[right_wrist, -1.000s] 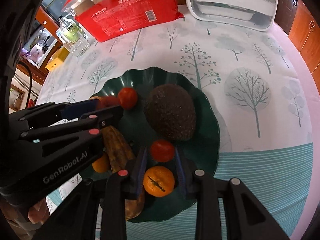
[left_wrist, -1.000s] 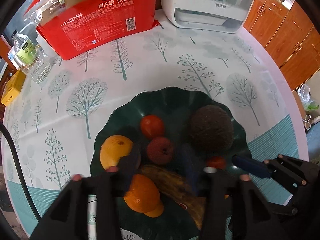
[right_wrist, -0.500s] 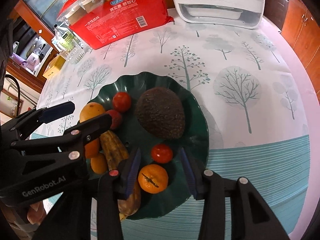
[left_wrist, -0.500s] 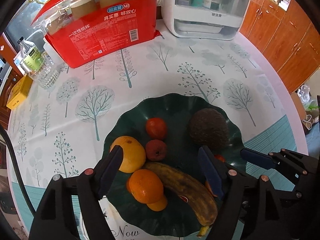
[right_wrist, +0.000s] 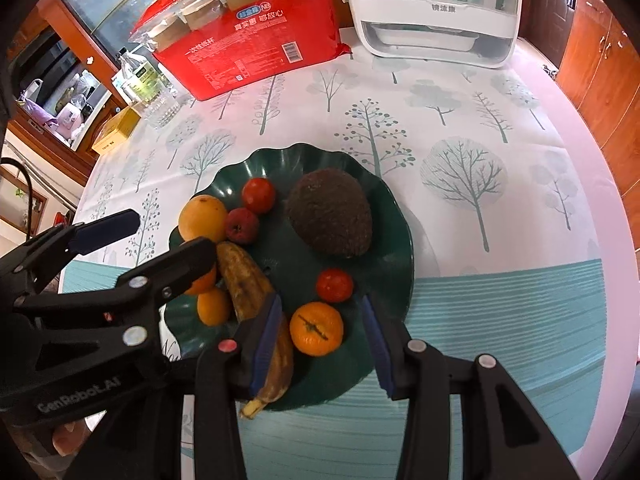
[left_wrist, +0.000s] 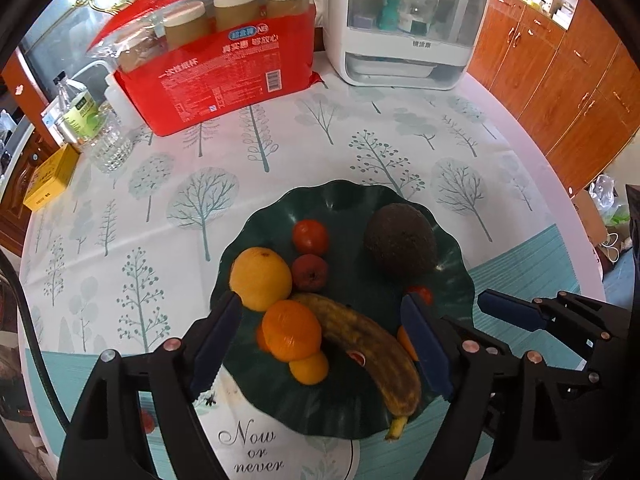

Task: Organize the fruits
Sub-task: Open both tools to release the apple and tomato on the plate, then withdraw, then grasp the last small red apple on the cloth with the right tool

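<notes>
A dark green wavy plate (left_wrist: pixel 344 204) (right_wrist: pixel 396 232) holds a brown avocado (left_wrist: pixel 400 240) (right_wrist: pixel 330 212), a spotted banana (left_wrist: pixel 368 348) (right_wrist: pixel 248 280), a yellow orange (left_wrist: pixel 260 276) (right_wrist: pixel 202 218), small oranges (left_wrist: pixel 292 330), a mandarin (right_wrist: pixel 316 328), tomatoes (left_wrist: pixel 310 236) (right_wrist: pixel 335 285) and a red lychee (left_wrist: pixel 310 272) (right_wrist: pixel 241 225). My left gripper (left_wrist: pixel 320 344) is open and empty above the plate's near side. My right gripper (right_wrist: pixel 320 336) is open and empty, its fingers either side of the mandarin, above it.
A red pack of paper cups (left_wrist: pixel 224 68) and a white appliance (left_wrist: pixel 404 28) stand at the back. A water bottle (left_wrist: pixel 92 128) and a yellow box (left_wrist: pixel 52 176) are at the left. Wooden cabinets (left_wrist: pixel 560 80) are beyond the table's right edge.
Both grippers opened wider and pulled back and up from the plate. The orange and the mandarin that lay between their fingers stay on the plate.
</notes>
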`<state>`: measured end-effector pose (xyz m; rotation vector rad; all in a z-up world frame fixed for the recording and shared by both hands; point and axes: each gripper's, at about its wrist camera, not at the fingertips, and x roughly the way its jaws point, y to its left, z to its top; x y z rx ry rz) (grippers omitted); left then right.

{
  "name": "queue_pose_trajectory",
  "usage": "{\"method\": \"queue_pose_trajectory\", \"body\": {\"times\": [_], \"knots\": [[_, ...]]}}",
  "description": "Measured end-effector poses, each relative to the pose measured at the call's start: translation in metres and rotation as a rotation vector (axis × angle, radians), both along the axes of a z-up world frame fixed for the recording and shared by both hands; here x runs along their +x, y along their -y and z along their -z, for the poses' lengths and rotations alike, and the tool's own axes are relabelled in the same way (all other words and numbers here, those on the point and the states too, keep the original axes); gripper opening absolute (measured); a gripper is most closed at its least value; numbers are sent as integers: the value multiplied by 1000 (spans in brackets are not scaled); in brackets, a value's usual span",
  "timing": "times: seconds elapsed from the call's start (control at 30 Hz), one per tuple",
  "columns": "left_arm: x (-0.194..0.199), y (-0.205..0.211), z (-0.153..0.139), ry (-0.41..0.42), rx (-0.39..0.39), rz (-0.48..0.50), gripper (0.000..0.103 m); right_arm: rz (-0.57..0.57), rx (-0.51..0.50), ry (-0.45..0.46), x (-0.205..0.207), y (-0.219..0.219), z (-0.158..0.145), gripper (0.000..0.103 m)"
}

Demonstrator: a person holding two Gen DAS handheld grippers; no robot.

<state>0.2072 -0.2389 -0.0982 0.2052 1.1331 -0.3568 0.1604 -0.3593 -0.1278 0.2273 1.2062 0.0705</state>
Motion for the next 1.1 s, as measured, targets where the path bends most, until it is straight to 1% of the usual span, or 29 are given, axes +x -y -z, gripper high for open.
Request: {"method": "queue_pose_trajectory", "body": {"times": [0.2,0.47,0.83,1.1], "knots": [[-18,-17,-13,1,-28,-15,89,4,6,5,-13,-6,-8,43],[-42,-49,-26,13,-49,-34,89,-7,13,8,-34,-27,-18,43],[-68,-129,-47,61,-64,-131,89,-44,10,34,-48,-78,-38,43],[-81,-191,-59,85,-83,-192,91,-114,15,89,-47,-138,-65,43]]}}
